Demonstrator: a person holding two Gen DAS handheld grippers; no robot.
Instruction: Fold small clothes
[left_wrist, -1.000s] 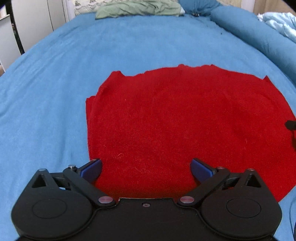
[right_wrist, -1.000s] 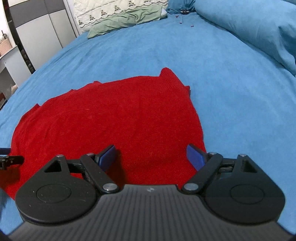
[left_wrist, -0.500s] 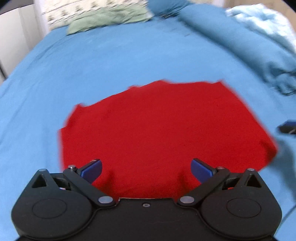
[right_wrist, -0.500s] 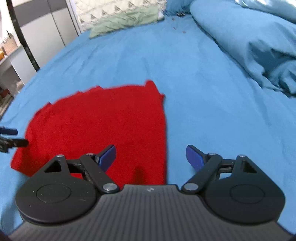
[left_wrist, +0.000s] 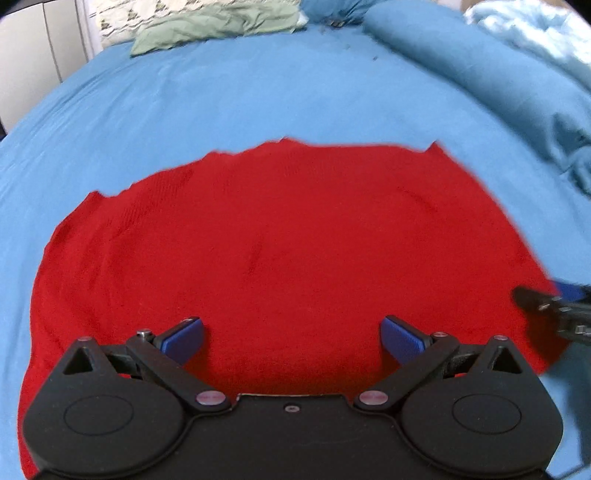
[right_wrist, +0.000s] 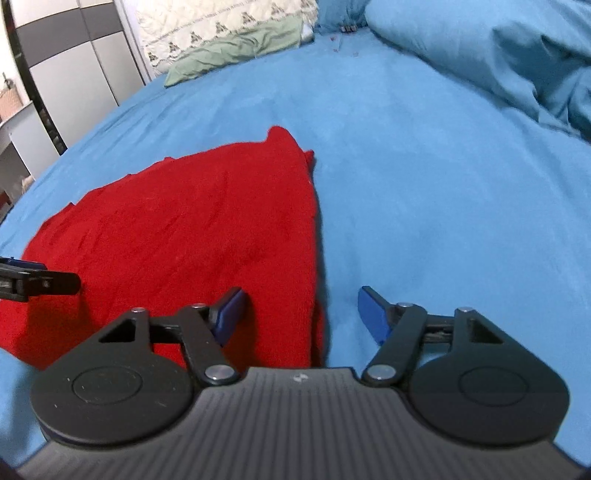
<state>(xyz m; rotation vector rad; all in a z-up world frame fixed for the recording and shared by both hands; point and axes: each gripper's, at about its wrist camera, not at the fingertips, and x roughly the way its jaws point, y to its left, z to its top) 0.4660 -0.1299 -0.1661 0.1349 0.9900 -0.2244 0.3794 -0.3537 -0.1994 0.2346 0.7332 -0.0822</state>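
A red knit garment (left_wrist: 280, 236) lies flat on the blue bedsheet (left_wrist: 229, 96); it also shows in the right wrist view (right_wrist: 192, 236). My left gripper (left_wrist: 291, 338) is open and empty, over the garment's near edge. My right gripper (right_wrist: 301, 312) is open and empty, straddling the garment's right edge, its left finger over the cloth and its right finger over the sheet. The right gripper's tip (left_wrist: 550, 308) shows at the right edge of the left wrist view. The left gripper's tip (right_wrist: 37, 282) shows at the left edge of the right wrist view.
A rumpled blue duvet (right_wrist: 498, 62) runs along the right side of the bed. A green cloth (right_wrist: 236, 50) and a patterned pillow (right_wrist: 207, 26) lie at the head. A grey and white wardrobe (right_wrist: 70, 70) stands to the left.
Both grippers have shifted right and closer to the cloth. The right gripper went from over the garment to straddling its right edge. Both stayed open.
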